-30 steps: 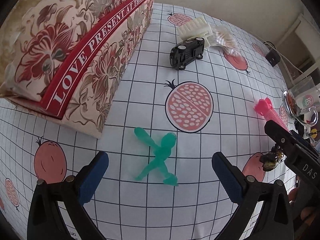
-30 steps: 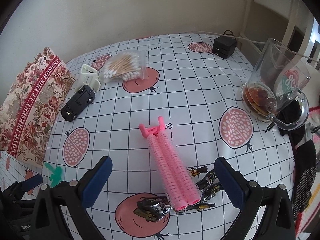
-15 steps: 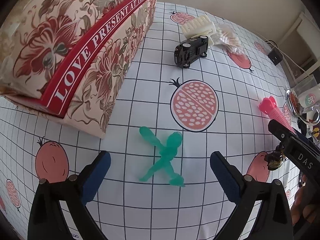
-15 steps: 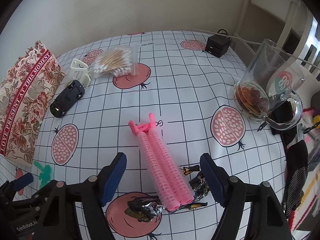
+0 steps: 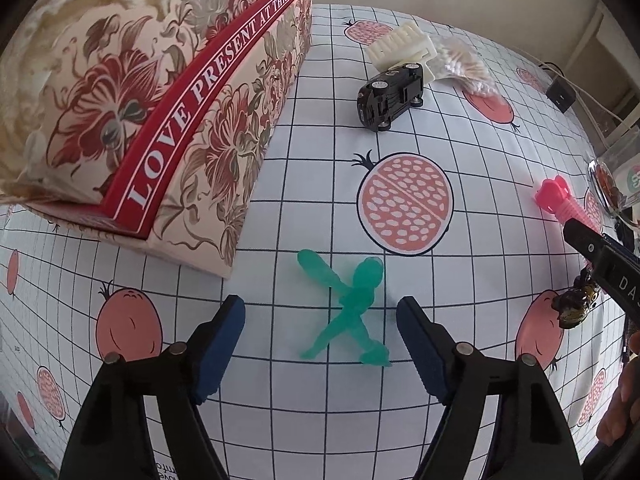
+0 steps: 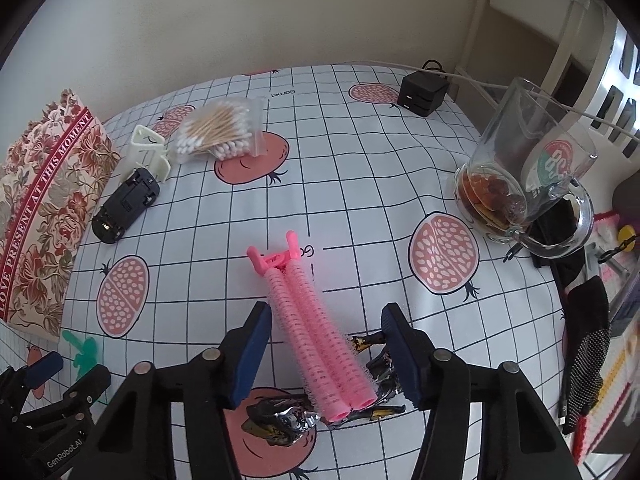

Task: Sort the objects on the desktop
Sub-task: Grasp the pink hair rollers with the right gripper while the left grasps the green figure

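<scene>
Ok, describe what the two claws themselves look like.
Both match: the left claw and right claw have black plastic arms with silver rivets and dark blue ribbed pads. White "GenRobot.AI" lettering marks the left claw's body in the right wrist view.

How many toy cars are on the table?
1. The black toy car lies tipped on its side near the floral box, just in front of the cream hair clip. Others might be hidden behind the box.

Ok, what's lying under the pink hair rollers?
Crumpled foil wrappers, black, silver and gold, poke out from under the near end of the pink hair rollers on both sides. The part beneath the rollers is covered, so their number is unclear.
</scene>
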